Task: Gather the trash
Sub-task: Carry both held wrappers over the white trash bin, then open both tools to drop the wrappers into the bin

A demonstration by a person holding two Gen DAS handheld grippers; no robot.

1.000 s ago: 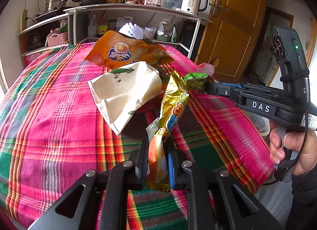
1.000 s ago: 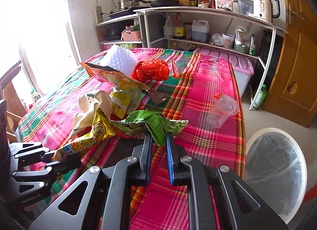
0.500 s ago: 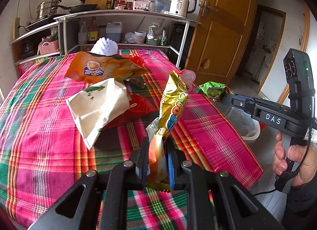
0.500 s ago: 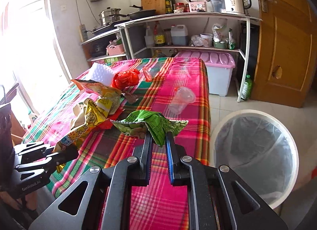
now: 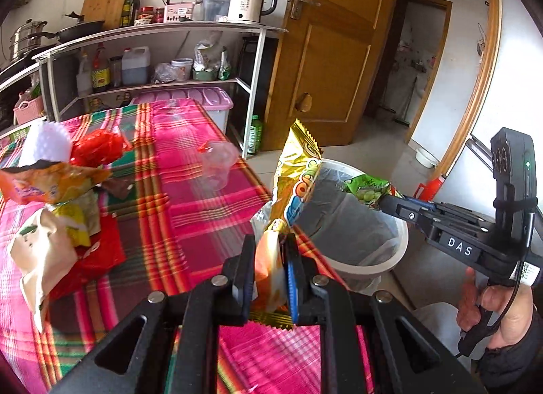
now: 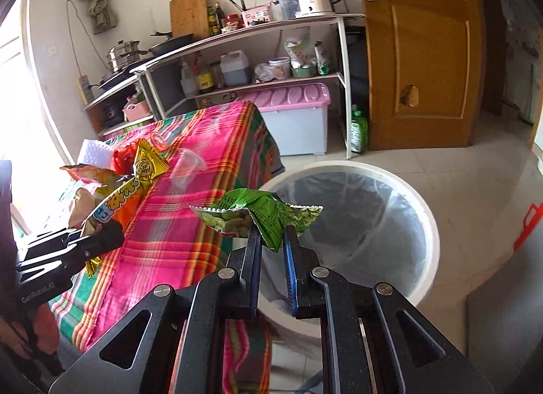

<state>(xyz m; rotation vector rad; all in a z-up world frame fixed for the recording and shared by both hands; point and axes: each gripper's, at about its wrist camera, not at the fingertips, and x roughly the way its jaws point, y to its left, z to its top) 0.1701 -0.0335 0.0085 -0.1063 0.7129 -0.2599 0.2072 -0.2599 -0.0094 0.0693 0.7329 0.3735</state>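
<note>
My left gripper (image 5: pixel 269 251) is shut on a gold and orange snack wrapper (image 5: pixel 297 176), held upright above the table's right edge. It also shows in the right wrist view (image 6: pixel 127 190). My right gripper (image 6: pixel 271 241) is shut on a green snack wrapper (image 6: pixel 258 212), held over the near rim of the white trash bin (image 6: pixel 426 220) lined with a clear bag. In the left wrist view the green wrapper (image 5: pixel 368 190) hangs above the bin (image 5: pixel 400 244).
On the plaid tablecloth (image 5: pixel 190 197) lie an orange bag (image 5: pixel 51 183), a cream paper bag (image 5: pixel 40 258), red wrappers (image 5: pixel 98 147), a white sponge (image 5: pixel 47 142) and a clear plastic cup (image 5: pixel 219 164). A pink-lidded box (image 6: pixel 295 115), shelves and a wooden door (image 6: pixel 417 54) stand behind.
Both grippers have swung right, off the table and toward the bin, each carrying its wrapper. The green wrapper now hangs over the bin's rim.
</note>
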